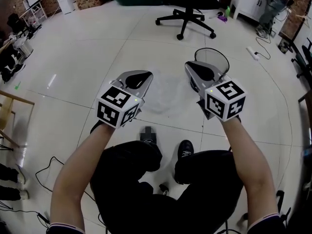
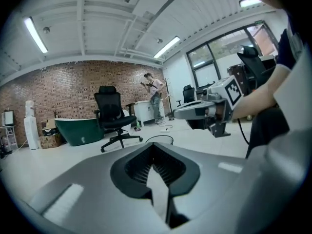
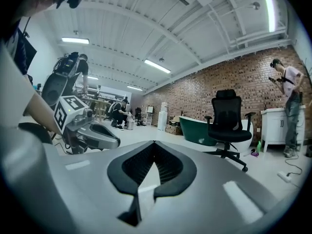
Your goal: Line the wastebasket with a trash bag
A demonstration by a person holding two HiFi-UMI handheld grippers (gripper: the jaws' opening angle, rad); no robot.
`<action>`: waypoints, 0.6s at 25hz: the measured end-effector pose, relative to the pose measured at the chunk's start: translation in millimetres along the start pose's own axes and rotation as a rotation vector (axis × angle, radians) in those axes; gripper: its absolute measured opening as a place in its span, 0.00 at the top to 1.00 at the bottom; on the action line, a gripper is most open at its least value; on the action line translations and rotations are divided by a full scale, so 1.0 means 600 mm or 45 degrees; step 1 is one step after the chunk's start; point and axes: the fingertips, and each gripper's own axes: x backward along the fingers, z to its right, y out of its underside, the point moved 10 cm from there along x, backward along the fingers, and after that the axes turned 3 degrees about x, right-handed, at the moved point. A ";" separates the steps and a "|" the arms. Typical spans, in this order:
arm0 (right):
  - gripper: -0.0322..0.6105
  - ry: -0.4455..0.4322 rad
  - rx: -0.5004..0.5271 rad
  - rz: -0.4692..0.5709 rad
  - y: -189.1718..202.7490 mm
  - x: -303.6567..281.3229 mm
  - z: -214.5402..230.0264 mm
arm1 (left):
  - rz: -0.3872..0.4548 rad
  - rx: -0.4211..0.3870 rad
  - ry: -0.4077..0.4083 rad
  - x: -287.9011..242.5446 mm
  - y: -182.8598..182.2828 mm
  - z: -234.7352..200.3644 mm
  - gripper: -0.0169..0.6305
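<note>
A black wire wastebasket (image 1: pixel 214 57) stands on the tiled floor, partly hidden behind my right gripper (image 1: pixel 194 66). In the left gripper view its rim (image 2: pixel 160 139) shows just past my left gripper's jaw tips. A thin, clear trash bag (image 1: pixel 165 92) lies flat on the floor between the two grippers. My left gripper (image 1: pixel 142 75) is held up at the left, shut and empty. The right gripper is shut too, with nothing in it. Each gripper view shows its own jaws closed (image 2: pixel 153 150) (image 3: pixel 154 147) and the other gripper (image 2: pixel 197 112) (image 3: pixel 95 136) alongside.
A black office chair (image 1: pixel 186 13) stands beyond the wastebasket, with a green tub (image 2: pixel 77 130) behind it. A power strip (image 1: pixel 252 52) and cable lie on the floor at the right. A person (image 3: pixel 291 108) stands by a white cabinet. Cables (image 1: pixel 46 172) trail at my left.
</note>
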 end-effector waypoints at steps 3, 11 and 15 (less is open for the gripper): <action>0.95 0.010 0.009 -0.034 0.001 -0.031 0.029 | -0.004 -0.001 0.034 -0.017 0.004 -0.029 0.95; 0.95 0.026 0.096 -0.132 0.048 -0.099 0.099 | -0.057 0.054 0.007 -0.093 0.083 -0.089 0.95; 0.95 0.013 0.072 -0.187 0.113 -0.122 0.125 | -0.129 0.116 -0.013 -0.132 0.150 -0.103 0.95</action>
